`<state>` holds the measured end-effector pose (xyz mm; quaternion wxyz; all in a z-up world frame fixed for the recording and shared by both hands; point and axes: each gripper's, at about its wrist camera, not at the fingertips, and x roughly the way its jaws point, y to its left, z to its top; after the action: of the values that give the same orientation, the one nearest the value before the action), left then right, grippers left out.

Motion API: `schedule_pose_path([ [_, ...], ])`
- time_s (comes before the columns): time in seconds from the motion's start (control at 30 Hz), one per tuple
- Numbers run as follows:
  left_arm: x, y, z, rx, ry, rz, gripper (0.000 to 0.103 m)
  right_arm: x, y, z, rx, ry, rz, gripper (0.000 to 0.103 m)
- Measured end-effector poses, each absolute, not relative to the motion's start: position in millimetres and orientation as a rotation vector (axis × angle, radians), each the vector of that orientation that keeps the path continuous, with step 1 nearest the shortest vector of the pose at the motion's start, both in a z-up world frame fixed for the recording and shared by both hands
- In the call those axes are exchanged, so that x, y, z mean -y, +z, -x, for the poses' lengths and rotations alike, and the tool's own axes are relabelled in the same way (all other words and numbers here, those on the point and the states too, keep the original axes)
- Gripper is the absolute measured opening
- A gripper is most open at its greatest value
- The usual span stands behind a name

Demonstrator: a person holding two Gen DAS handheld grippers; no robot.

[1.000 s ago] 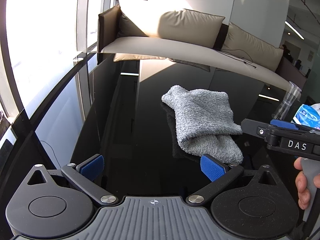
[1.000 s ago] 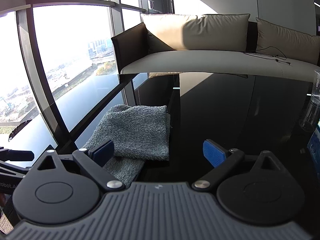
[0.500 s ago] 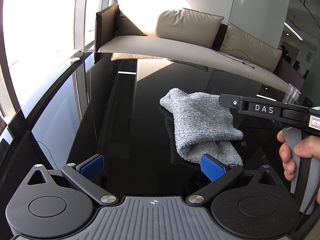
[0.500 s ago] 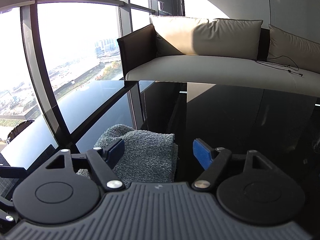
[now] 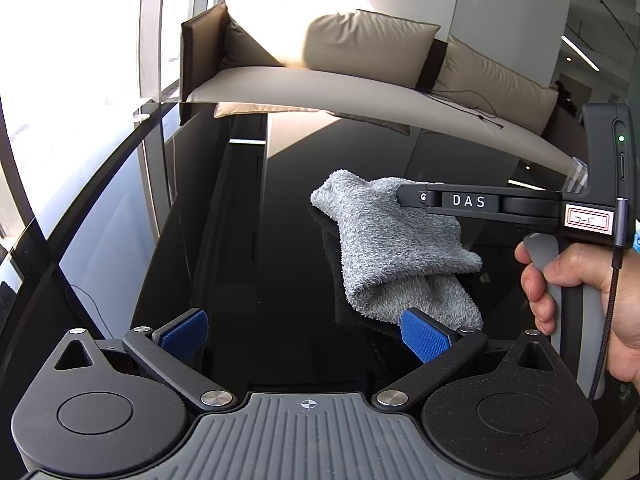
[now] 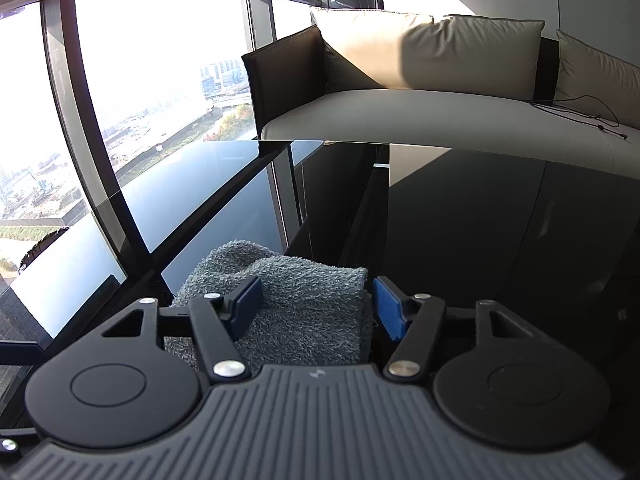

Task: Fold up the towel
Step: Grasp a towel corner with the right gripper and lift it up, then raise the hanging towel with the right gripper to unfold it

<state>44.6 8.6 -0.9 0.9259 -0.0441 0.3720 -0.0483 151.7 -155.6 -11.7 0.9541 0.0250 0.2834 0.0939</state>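
Observation:
A grey terry towel (image 5: 396, 256) lies folded in a loose bundle on the black glossy table (image 5: 248, 272). My left gripper (image 5: 304, 332) is open and empty, its right pad (image 5: 424, 338) just in front of the towel's near end. My right gripper (image 6: 316, 304) is open, with the far part of the towel (image 6: 308, 304) between its blue pads. In the left wrist view the right gripper's black body marked DAS (image 5: 472, 201) reaches over the towel's far end from the right, held by a hand (image 5: 580, 300).
A beige sofa (image 5: 360, 92) with cushions stands beyond the table's far edge. Tall windows (image 6: 140, 100) run along the left side. A clear plastic cup (image 5: 576, 176) is partly hidden behind the right gripper at the table's right.
The right gripper has moved left and forward over the towel, so the towel now sits between its pads, and its jaws have narrowed. The left gripper has stayed nearly still.

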Motion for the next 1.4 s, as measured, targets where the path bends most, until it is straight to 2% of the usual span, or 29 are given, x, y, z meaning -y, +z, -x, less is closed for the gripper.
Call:
schedule_pose_path([
  [0.13,-8.7,-1.2,-45.4,-0.764,-0.109,0.098,0.102,153.9,-12.0,-149.7,-0.569,0.199,-0.051,0.043],
  [0.23,-8.3,-1.8,-45.1,-0.764,-0.116,0.104,0.102,152.5,-11.3,-147.2,-0.557,0.207,-0.04,0.025],
  [0.4,-9.4,-2.3,-44.8,-0.757,-0.107,0.103,0.102,154.1,-5.0,-140.0,-0.518,0.224,-0.055,0.007],
  [0.97,-15.5,1.2,-45.0,-0.722,-0.093,0.136,0.102,171.0,79.4,-83.2,-0.138,0.423,-0.211,0.004],
  [1.4,-15.7,5.4,-42.8,-0.697,-0.089,0.132,0.102,165.8,137.3,-50.2,-0.003,0.539,-0.221,0.004],
])
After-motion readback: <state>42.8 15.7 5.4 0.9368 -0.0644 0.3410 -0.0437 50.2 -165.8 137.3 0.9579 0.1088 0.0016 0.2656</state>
